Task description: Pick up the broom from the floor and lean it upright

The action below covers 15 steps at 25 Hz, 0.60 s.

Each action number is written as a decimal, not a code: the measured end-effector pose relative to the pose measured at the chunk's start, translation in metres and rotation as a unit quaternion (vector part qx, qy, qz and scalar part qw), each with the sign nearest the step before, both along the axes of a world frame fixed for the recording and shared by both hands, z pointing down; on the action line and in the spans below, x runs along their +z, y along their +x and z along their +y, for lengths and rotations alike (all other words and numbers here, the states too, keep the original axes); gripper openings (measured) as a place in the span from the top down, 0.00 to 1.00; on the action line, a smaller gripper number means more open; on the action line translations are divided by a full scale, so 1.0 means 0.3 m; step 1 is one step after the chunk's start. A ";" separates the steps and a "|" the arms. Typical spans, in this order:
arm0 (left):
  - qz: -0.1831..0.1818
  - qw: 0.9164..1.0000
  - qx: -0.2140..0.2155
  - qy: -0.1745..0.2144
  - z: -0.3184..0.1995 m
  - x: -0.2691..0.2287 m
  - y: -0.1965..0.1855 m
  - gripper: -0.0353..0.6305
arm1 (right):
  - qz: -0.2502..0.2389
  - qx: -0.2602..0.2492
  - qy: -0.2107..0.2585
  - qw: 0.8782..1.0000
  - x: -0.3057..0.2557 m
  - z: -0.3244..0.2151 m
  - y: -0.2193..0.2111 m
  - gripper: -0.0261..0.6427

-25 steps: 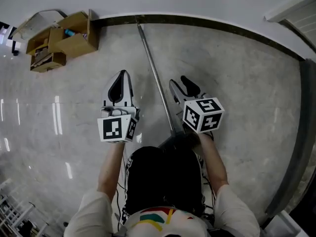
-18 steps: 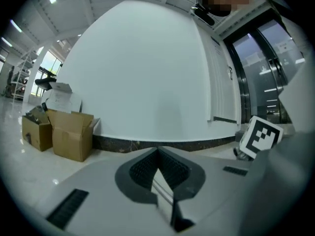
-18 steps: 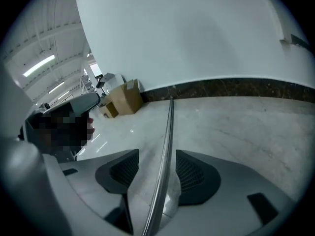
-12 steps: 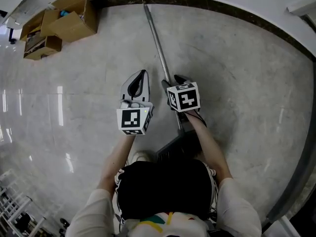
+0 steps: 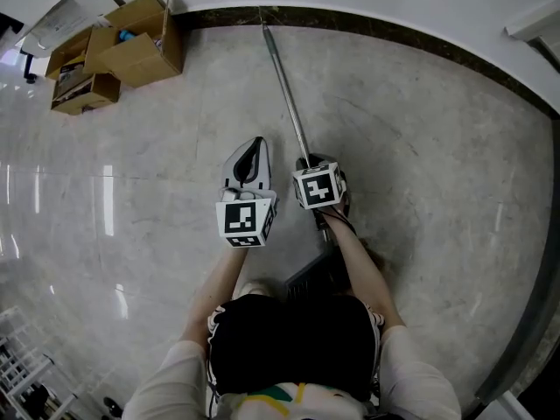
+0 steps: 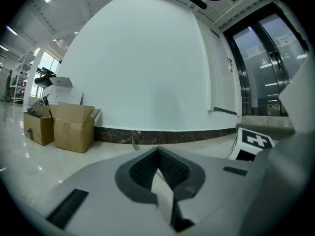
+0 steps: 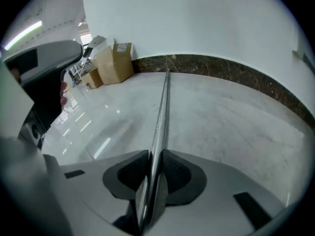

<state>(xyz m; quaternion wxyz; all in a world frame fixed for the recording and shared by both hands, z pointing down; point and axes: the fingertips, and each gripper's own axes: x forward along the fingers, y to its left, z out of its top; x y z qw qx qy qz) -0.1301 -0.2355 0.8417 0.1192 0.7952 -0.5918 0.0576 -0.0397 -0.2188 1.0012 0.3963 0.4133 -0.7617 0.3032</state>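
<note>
- The broom (image 5: 289, 103) lies flat on the floor (image 5: 420, 164), pointing toward 11 o'clock, its tip at the dark skirting (image 5: 394, 26) of the wall.
- The right gripper (image 5: 308, 160) has just been closing its jaws, which now pinch the handle (image 7: 160, 112).
- The left gripper (image 5: 253, 147), just beside it at 9 o'clock, has its jaws pressed together on nothing.
- Cardboard boxes (image 5: 122, 46) sit at 10 o'clock.

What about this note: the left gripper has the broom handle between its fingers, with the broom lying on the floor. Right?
No: the right gripper has the broom handle between its fingers, which have just been closing on it, as the right gripper view shows. The left gripper is empty. It does lie on the floor.
</note>
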 end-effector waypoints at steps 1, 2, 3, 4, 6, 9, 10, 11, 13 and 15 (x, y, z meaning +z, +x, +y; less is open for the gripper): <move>0.000 1.000 0.002 0.004 0.004 -0.013 0.002 0.88 | -0.012 0.015 -0.001 1.000 -0.003 0.000 0.007 0.81; 0.001 1.000 0.002 0.009 0.007 -0.028 0.000 0.88 | -0.022 0.025 0.002 0.999 -0.013 -0.001 0.011 0.81; 0.003 1.000 0.001 0.013 0.006 -0.042 -0.006 0.88 | -0.030 0.030 0.009 0.999 -0.034 -0.006 0.012 0.82; 0.007 1.000 -0.002 0.017 0.004 -0.057 -0.013 0.88 | -0.037 0.031 0.022 0.999 -0.066 -0.015 0.011 0.82; 0.011 1.000 -0.007 0.024 0.002 -0.085 -0.029 0.88 | -0.050 0.029 0.053 0.997 -0.152 -0.031 0.005 0.82; 0.015 0.999 -0.015 0.034 -0.001 -0.133 -0.047 0.88 | -0.068 0.027 0.099 0.992 -0.301 -0.054 -0.004 0.82; 0.015 0.999 -0.018 0.038 -0.004 -0.153 -0.049 0.88 | -0.073 0.027 0.116 0.990 -0.355 -0.065 -0.004 0.82; 0.015 0.999 -0.018 0.042 -0.006 -0.176 -0.048 0.88 | -0.078 0.027 0.133 0.988 -0.410 -0.077 -0.004 0.82; 0.014 0.998 -0.011 0.054 -0.007 -0.231 -0.032 0.88 | -0.088 0.029 0.168 0.981 -0.522 -0.097 -0.002 0.82; 0.011 0.998 0.000 0.069 -0.006 -0.291 -0.009 0.88 | -0.099 0.031 0.203 0.974 -0.642 -0.117 0.004 0.82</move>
